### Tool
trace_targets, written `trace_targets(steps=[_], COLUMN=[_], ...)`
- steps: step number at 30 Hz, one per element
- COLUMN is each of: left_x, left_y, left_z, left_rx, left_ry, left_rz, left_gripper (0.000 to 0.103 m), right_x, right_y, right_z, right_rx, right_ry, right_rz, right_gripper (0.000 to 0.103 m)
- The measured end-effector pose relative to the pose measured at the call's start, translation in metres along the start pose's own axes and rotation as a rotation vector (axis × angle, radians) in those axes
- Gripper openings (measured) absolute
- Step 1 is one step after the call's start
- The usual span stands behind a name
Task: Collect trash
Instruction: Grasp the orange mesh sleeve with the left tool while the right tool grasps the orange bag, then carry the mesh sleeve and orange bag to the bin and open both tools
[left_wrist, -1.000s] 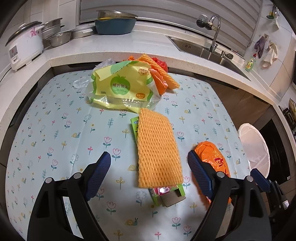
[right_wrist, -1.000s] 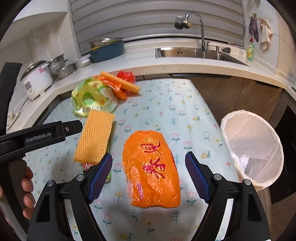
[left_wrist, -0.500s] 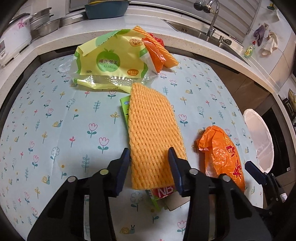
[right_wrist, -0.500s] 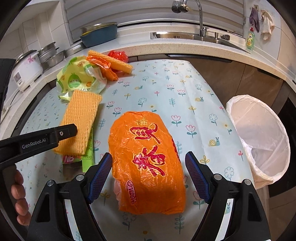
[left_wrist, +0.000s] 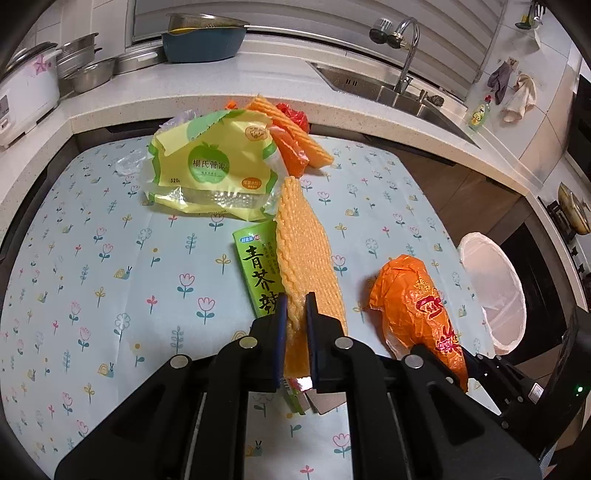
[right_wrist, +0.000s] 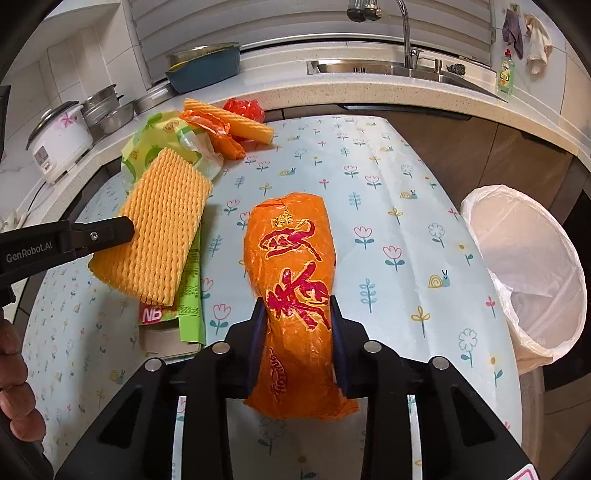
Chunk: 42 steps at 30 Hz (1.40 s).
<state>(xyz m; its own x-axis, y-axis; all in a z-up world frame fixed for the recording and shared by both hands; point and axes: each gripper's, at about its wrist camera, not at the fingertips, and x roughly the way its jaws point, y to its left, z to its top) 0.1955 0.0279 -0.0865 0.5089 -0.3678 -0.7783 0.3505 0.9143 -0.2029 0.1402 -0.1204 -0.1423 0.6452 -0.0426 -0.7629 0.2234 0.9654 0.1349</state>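
Grasp step. Left gripper (left_wrist: 295, 314) jaws closing, pinching foam net (left_wrist: 306, 258); right gripper (right_wrist: 297, 325) jaws closing on orange bag (right_wrist: 295, 266). Next: lift both, carry to bin (right_wrist: 532, 266) right of jaws.

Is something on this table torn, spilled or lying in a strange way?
Nothing is spilled. The green box lies partly under the foam net with its near end torn open. Other wrappers are heaped at the table's far edge.
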Motion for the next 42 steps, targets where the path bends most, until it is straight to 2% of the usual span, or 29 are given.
trace_targets(steps=[9,21,32,42], left_x=[-0.035,-0.055,-0.056,-0.043], left_y=[-0.027,-0.082,-0.144,-0.208], left_z=[0.016,0.020,0.014,0.006], left_rx=[0.032,0.101,0.185,0.270], left_ry=[-0.078,-0.114,-0.116,-0.090], left_rz=[-0.035,-0.092,-0.138,-0.191], left_gripper=[0.009,0.009,0.009,0.009], right_x=[-0.045,-0.094,-0.122,-0.139], right_y=[0.000,-0.026,-0.072,-0.130], right_z=[0.019,0.029,0.026,0.016], right_rx=[0.004,0.037,0.098,0.178], right_ry=[-0.107,-0.211,-0.257,-0.280], right_rz=[0.024,0.010,-0.035,-0.092], right_gripper=[0.022,0.022,0.022,0.022])
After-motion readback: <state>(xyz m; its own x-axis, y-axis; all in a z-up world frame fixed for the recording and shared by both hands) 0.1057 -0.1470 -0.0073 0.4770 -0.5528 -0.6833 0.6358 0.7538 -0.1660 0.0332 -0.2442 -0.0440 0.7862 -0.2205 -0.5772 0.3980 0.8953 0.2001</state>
